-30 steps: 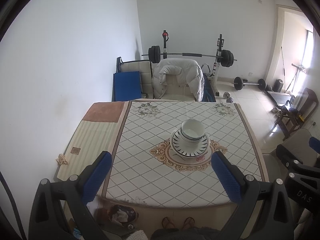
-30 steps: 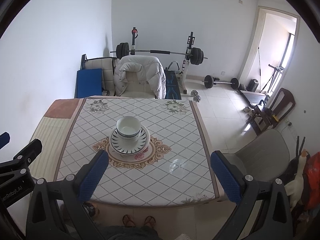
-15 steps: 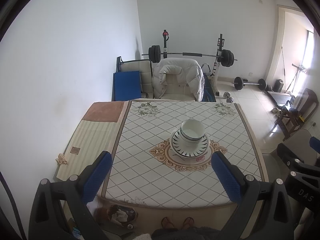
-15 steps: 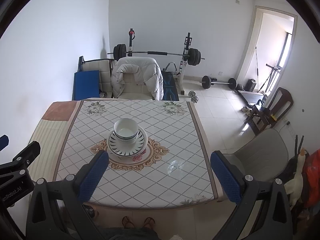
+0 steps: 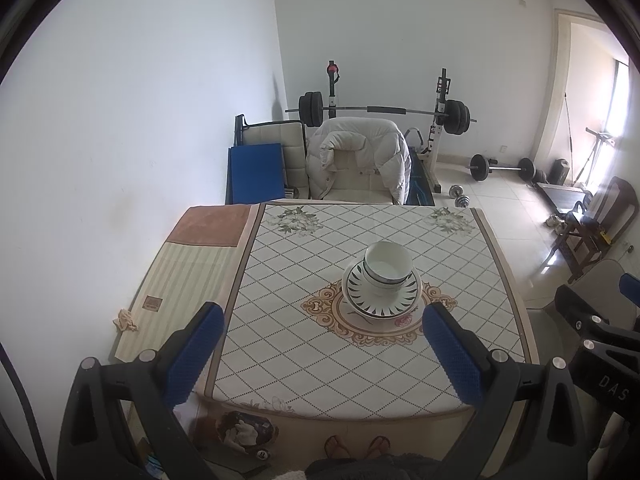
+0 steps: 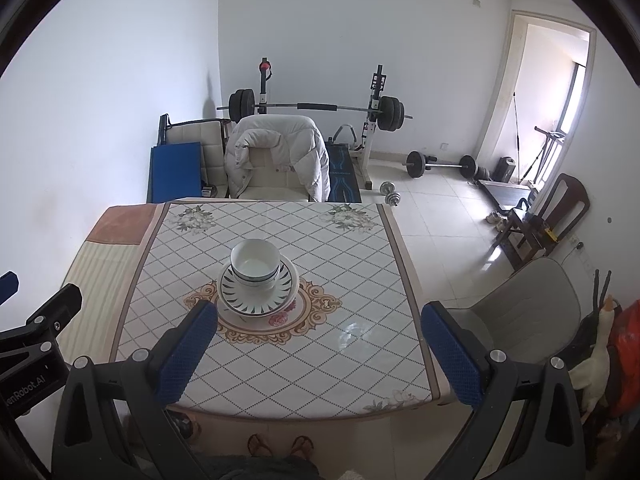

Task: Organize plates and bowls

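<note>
White bowls with a dark rim band sit nested on stacked leaf-patterned plates at the middle of the table. The same stack shows in the right wrist view, bowls on plates. My left gripper is open and empty, held high above the table's near edge. My right gripper is open and empty, also high above the near edge, to the right of the left one.
A chair with a white jacket stands at the table's far side. A striped cloth covers the table's left part. A grey chair stands to the right. Weight bench and barbells stand along the back wall.
Both grippers have shifted slightly; the right view has drifted a little, so the stack sits a bit further left and lower in it. The dishes have not moved.
</note>
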